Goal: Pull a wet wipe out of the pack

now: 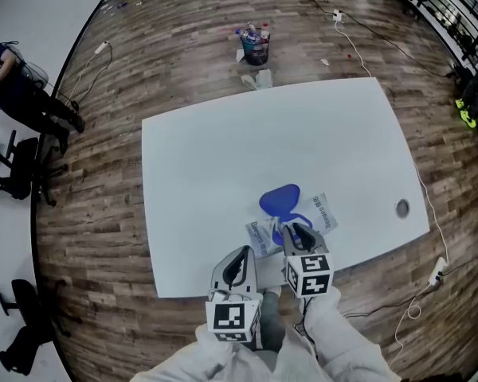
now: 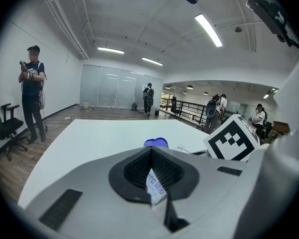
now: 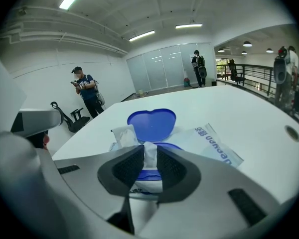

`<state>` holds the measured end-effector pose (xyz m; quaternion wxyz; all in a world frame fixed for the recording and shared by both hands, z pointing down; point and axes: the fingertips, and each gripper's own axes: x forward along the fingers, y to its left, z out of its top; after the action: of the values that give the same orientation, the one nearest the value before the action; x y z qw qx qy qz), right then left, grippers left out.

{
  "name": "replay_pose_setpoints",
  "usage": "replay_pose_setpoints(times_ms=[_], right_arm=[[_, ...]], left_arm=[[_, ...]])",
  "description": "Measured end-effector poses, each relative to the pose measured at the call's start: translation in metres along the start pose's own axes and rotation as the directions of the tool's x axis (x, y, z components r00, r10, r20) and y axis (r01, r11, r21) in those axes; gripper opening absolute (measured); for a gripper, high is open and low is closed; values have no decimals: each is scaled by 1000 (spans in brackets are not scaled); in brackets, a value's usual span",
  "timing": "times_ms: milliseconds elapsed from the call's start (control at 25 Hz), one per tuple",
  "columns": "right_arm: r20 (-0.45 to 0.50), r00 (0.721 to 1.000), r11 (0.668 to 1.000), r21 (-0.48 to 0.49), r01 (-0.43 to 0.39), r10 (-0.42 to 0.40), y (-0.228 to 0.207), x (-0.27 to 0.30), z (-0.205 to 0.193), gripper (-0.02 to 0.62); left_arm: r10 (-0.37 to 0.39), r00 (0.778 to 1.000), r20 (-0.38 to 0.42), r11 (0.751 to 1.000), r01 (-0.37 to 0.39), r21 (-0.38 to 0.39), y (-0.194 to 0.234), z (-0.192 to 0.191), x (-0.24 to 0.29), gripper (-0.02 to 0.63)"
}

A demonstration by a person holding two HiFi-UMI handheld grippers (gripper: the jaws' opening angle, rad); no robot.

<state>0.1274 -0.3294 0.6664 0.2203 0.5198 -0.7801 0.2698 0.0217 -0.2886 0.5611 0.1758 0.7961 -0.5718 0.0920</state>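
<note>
The wet wipe pack (image 1: 319,216) lies flat near the front edge of the white table (image 1: 223,157), its blue lid (image 1: 280,200) flipped open. My left gripper (image 1: 243,255) is shut on the pack's near end; in the left gripper view a printed corner of the pack (image 2: 156,185) sits between the jaws. My right gripper (image 1: 296,231) is over the pack's opening. The right gripper view shows that gripper (image 3: 149,162) shut on a white wet wipe (image 3: 150,152) that stands up from the opening, in front of the lid (image 3: 151,123). Another crumpled tuft of wipe (image 3: 123,135) shows to its left.
A round grommet (image 1: 402,208) sits in the table's right corner. Beyond the far edge stands a bin (image 1: 256,44) with bottles, with litter beside it. Office chairs (image 1: 16,173) and a person (image 1: 20,86) are at the left, and cables run along the floor at the right.
</note>
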Motion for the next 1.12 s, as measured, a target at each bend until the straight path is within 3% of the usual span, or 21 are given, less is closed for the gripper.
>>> replay_pose_setpoints(times_ms=[1120], right_arm=[[5, 1000, 1000, -5, 28, -28, -2, 1, -1, 17]], left_arm=[[26, 1000, 0, 1000, -26, -9, 5, -1, -14, 0]])
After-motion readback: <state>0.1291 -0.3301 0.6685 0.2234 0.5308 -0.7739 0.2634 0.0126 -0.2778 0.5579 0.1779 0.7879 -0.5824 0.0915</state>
